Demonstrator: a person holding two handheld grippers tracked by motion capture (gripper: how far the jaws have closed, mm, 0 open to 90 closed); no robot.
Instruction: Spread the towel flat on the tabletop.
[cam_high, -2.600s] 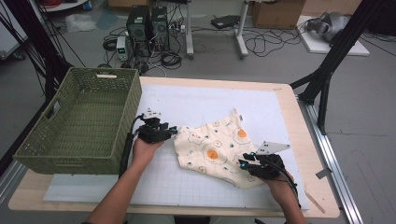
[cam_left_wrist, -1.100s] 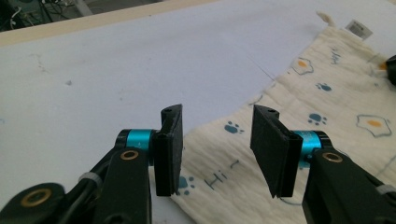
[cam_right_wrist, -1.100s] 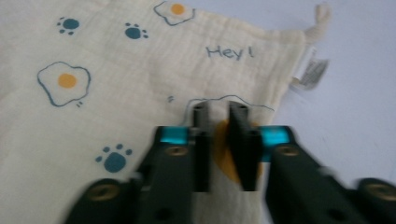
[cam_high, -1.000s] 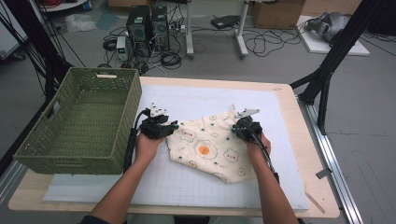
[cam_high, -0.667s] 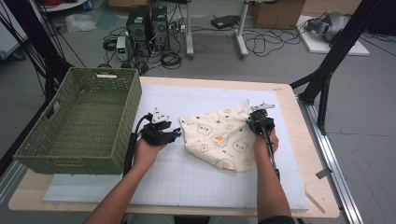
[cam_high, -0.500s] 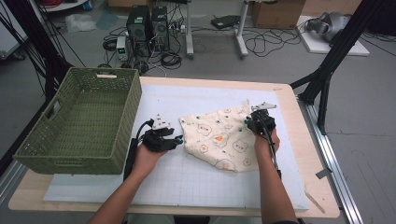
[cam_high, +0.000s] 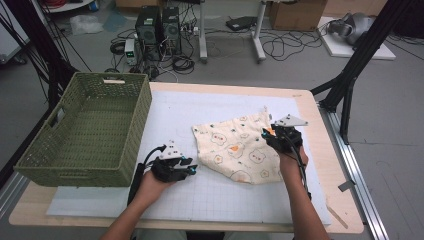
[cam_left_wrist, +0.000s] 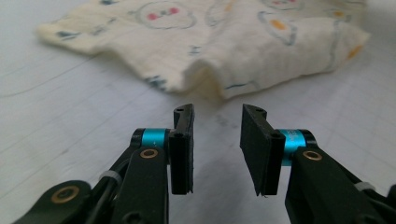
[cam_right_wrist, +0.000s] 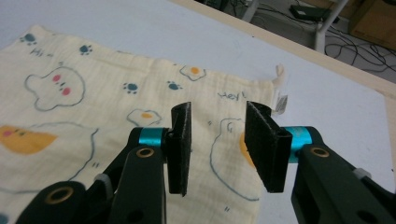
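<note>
White gridded mat (cam_high: 240, 200) on wooden table (cam_high: 320, 107), cables (cam_high: 280, 47) on grey floor

A cream printed muslin cloth (cam_high: 240, 150) lies folded on the white gridded mat (cam_high: 175, 110) that covers the pale wooden desk (cam_high: 320, 120), between the two tongs. The left tongs (cam_high: 192, 169) sit just beside the cloth's near left corner, apart from it. The right tongs (cam_high: 266, 135) hang over its right edge. A green woven plastic basket (cam_high: 87, 130) stands on the desk left of the left tongs, well apart from the cloth.
</note>
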